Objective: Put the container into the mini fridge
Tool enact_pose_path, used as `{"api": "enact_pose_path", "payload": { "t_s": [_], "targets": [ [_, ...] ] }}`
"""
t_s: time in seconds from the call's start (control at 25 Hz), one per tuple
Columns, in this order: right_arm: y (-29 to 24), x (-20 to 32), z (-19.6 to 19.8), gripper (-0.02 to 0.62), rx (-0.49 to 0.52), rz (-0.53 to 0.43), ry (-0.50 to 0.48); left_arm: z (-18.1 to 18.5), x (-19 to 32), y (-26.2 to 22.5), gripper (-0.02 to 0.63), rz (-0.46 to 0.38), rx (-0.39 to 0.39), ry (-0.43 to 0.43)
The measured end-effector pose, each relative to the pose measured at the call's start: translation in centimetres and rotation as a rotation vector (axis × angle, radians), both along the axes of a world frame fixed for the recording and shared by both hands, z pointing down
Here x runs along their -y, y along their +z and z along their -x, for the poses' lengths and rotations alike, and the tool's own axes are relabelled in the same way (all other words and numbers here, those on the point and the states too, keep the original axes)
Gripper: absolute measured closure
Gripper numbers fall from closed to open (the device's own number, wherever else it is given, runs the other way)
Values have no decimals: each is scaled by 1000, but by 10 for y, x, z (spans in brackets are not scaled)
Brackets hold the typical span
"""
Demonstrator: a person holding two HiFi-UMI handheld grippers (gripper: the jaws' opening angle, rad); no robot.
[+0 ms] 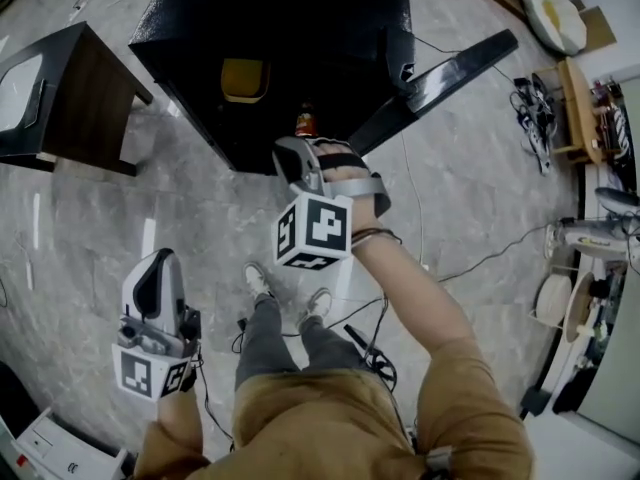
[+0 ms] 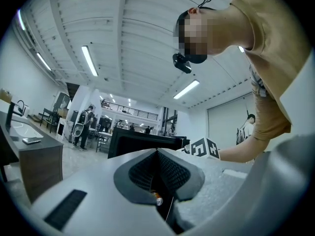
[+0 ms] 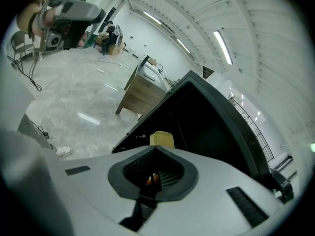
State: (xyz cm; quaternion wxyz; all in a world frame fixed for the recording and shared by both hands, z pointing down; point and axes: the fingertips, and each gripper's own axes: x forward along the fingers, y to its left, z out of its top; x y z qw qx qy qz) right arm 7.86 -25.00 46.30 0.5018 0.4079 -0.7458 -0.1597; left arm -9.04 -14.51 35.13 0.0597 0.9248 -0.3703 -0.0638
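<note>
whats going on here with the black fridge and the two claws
A person holds a claw in each hand in front of the black mini fridge, whose door is open. The right claw points into the fridge with its jaws shut and nothing between them; a yellow container sits inside, beyond its tip. The left claw hangs low at the person's side, also shut.

The mini fridge [image 1: 200, 18] is set on the floor [image 1: 470, 188], its door [image 1: 440, 73] swung open to the right, with the container [image 1: 245, 78] inside. A side table [image 1: 70, 78] is placed to its left, and the right gripper [image 1: 292, 153] is held just before the opening.
</note>
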Motion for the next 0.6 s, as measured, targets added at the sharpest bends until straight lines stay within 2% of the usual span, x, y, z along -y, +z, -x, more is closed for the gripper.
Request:
{"api": "enact_pose_path", "payload": {
  "t_s": [0.6],
  "targets": [
    [-73, -53, -17, 594, 46, -74, 13, -18, -39, -49, 604, -51, 4, 18]
  ]
}}
